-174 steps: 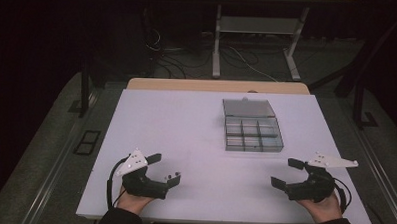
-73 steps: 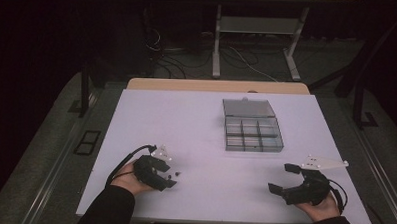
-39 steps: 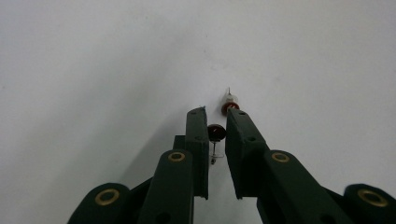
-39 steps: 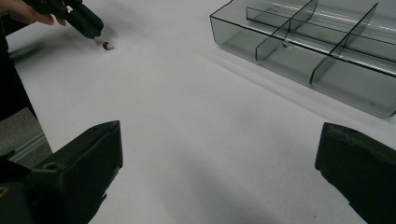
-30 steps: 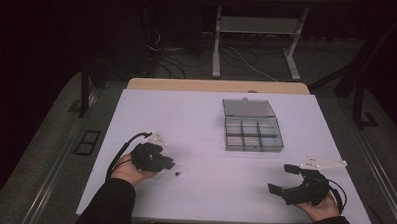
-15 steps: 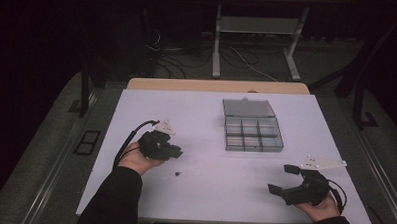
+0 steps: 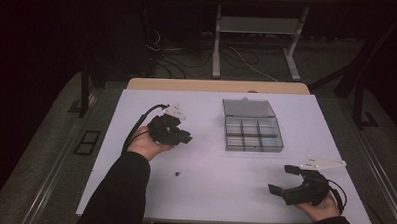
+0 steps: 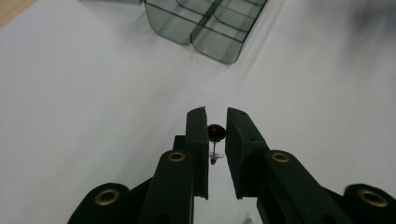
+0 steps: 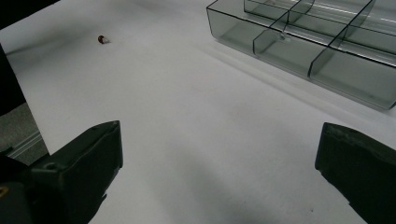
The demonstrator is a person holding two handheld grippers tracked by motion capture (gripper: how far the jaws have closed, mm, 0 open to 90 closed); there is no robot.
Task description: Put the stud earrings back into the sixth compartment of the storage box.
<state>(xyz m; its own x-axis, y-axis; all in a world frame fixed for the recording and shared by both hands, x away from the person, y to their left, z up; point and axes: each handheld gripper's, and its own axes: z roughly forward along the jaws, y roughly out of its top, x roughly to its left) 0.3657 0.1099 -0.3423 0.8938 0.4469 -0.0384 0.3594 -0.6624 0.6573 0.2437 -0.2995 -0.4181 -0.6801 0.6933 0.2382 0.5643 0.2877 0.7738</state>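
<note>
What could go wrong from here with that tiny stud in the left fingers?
1. The left gripper pinches the red-headed stud only by its head, so it may slip out.
2. The compartment box has small cells, so a drop could miss.
3. A second stud lies loose on the table and a sleeve may sweep it off.

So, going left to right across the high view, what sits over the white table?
Left gripper → small dark red stud lying on the table → clear grey compartment box → right gripper.
</note>
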